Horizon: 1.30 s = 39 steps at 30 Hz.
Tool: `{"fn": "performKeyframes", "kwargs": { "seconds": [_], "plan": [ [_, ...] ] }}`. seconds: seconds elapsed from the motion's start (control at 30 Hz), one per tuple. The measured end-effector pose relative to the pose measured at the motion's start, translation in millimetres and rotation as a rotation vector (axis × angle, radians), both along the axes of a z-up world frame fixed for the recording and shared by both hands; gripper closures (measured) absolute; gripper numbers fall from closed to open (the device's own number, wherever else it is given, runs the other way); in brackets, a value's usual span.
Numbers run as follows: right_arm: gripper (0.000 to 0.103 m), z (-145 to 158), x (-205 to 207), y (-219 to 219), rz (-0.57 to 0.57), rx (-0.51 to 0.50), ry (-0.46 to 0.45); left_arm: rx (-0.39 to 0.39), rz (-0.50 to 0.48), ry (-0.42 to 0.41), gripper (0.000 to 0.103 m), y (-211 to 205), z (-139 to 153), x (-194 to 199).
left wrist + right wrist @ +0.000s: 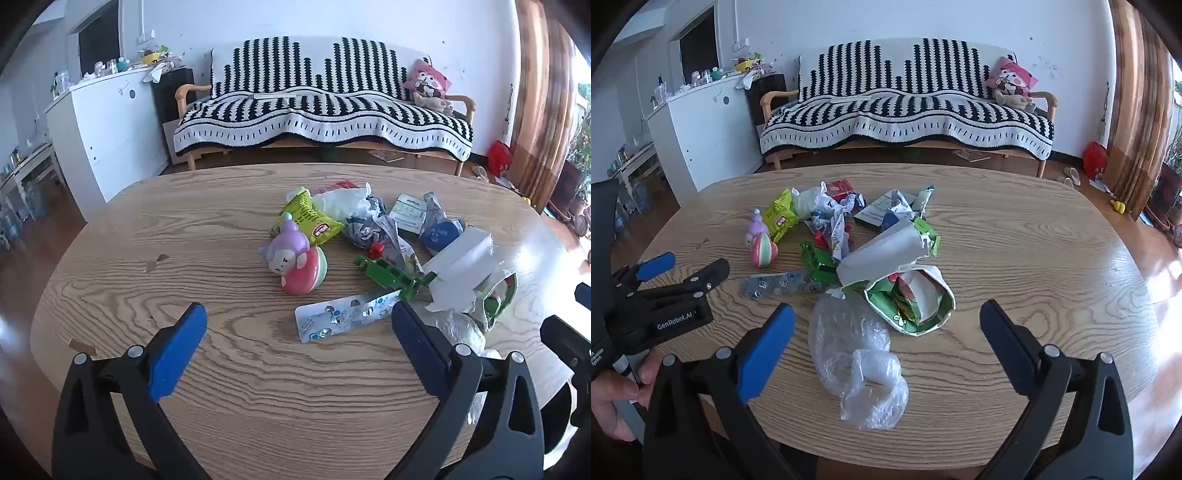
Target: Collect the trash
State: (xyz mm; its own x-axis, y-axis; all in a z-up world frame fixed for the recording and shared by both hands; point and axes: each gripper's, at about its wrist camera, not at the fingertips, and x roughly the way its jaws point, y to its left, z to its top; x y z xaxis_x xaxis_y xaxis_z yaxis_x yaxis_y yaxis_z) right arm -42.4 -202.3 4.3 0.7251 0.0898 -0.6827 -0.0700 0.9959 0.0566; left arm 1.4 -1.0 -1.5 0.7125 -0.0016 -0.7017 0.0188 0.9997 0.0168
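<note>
A wooden oval table (1015, 236) holds a loose heap of trash, and two handheld grippers hover above its near edge, both empty. The right gripper (886, 325) has its jaws spread wide, touching nothing. Directly ahead of it, lying between the lines of its two fingers, is a crumpled clear plastic bag (857, 362); this is the piece nearest to either tool. The bag's long axis runs roughly away from the camera, from the table's near edge toward the heap, so the open jaws already straddle its narrower width. Just beyond it sits a torn green and white carton (912, 299) with its mouth facing the gripper, and beyond that a torn white paper sleeve (882, 254). The left gripper (299, 325) is also opened wide and holds nothing. It hangs over bare wood to the left of the heap. A silver blister pack (343, 314) lies flat ahead of it, its long axis running left to right and slanting up to the right, its right end near the right finger's tip; I cannot tell whether they touch. Farther off are a pink and purple toy (291, 262), a yellow-green snack packet (310, 218), a green plastic piece (388, 275) and crumpled wrappers (365, 221). By my judgement the right gripper is better placed for the first pick, needing only to move forward and down over the bag.
</note>
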Motion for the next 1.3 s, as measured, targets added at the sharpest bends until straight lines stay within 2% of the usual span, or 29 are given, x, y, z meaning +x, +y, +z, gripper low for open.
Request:
{"fn": "performKeyframes", "kwargs": {
  "seconds": [0.27, 1.3],
  "plan": [
    [0.006, 0, -1, -6, -0.002, 0.012, -0.006, 0.04, 0.001, -0.024, 0.005, -6, 5, -5],
    [0.006, 6, -6, -3, -0.005, 0.008, -0.019, 0.028, 0.002, -0.016, 0.005, -6, -3, -4]
  ]
}}
